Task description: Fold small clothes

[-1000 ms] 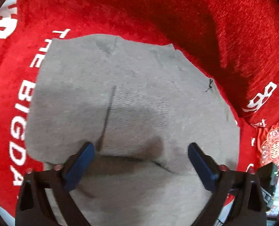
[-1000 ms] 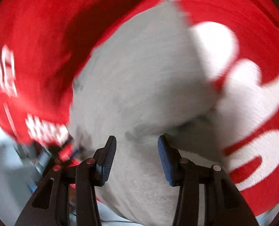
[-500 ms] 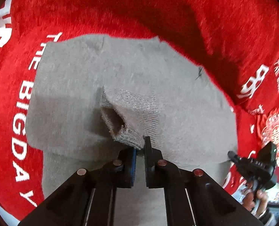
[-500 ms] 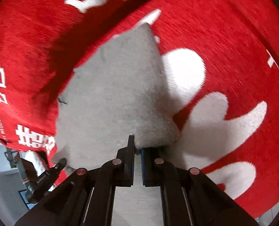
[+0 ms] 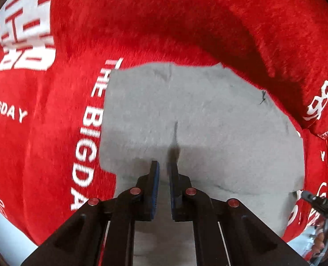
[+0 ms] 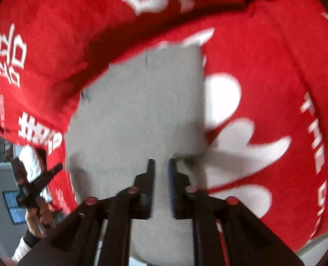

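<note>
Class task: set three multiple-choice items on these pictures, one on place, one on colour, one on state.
1. Where does the grey garment lie? A on a red blanket; B in a basket; C on a hanger.
2. What colour is the blanket's lettering? A black; B white; C yellow.
3. How do the left gripper's jaws stand? A wide open; B nearly shut; C out of view.
1 A: red blanket shows all round it. 2 B: white letters beside the garment. 3 B: only a slit shows between them.
</note>
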### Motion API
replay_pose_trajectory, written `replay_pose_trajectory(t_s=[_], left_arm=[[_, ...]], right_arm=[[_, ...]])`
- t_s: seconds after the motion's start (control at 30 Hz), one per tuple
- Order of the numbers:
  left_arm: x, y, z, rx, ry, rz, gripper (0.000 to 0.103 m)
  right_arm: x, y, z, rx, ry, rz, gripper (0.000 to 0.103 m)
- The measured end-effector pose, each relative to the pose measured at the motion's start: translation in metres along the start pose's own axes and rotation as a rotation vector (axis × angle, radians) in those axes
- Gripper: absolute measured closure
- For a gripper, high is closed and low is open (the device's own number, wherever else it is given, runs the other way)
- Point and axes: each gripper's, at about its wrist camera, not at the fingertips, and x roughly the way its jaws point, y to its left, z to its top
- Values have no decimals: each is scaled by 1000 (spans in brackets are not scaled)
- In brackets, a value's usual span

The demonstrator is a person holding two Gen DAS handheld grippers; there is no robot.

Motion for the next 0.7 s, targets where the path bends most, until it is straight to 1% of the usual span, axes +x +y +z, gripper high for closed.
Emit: replay_pose_trajectory(t_s=[0.03,0.07,0.2,0.27,0.3,0.33,0.37,0.4,0.43,0.5,0.6,0.63,0.7], left_arm=[[0,-6,2,10,-8,3,94],[1,-13,4,25,-12,2,94],[16,-35,8,40,-4,-6,94],[27,-43,11,55,-6,17,94],[33,-45,11,62,-2,37,94],[38,-45,10,60,8,48,94],[42,-45,10,56,18,51,94],[44,-43,8,52,26,57,94],[45,-41,8,50,29,64,94],[49,-39,5,50,37,81,94],[50,-38,2,64,26,89,94],[50,-39,1,70,22,92,94],[50,-43,-3,99,16,112,94]], right_arm=[[0,-7,7,37,-25,5,52],[3,-16,18,85,-44,23,49],[32,-33,46,196,-45,55,49],[45,-35,53,222,-34,53,49],[49,-34,56,232,-34,67,59],[50,-30,59,223,-17,71,76],[50,-23,62,189,-3,52,95],[46,-13,64,127,-19,7,95],[40,0,65,37,-37,-48,95],[38,12,65,-82,-46,-149,95],[52,2,66,-97,-7,-235,95],[51,-1,65,-87,-18,-222,95],[46,-1,62,-62,-32,-235,95]])
